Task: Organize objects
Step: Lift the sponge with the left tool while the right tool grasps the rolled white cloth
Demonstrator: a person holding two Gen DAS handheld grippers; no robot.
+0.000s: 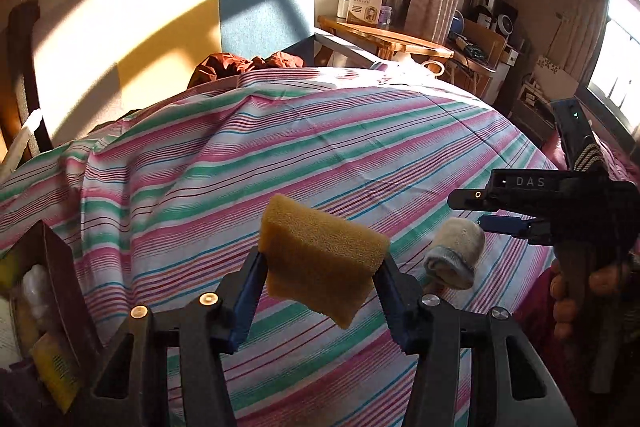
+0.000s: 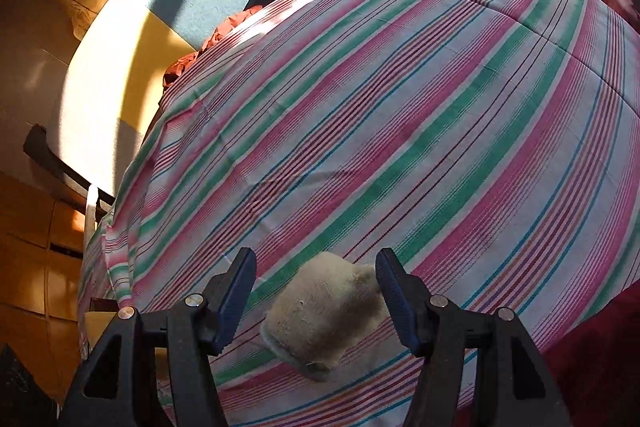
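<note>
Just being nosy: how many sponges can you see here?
1 for sure: the yellow sponge gripped in the left claw above the striped bed cover. Yellow things in the box at the left edge may be more, but they are too blurred to tell.

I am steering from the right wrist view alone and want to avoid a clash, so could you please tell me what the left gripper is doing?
Observer: The left gripper is shut on a yellow sponge, lifted clear of the striped sheet.
Operator: Thank you; where is my right gripper relative to it?
Observer: The right gripper is to the right of the sponge, its jaws open just over the rolled sock, not yet gripping.
Operator: Is there a container nearby for these things?
Observer: Yes, an open box holding other items sits at the left edge of the left wrist view.
</note>
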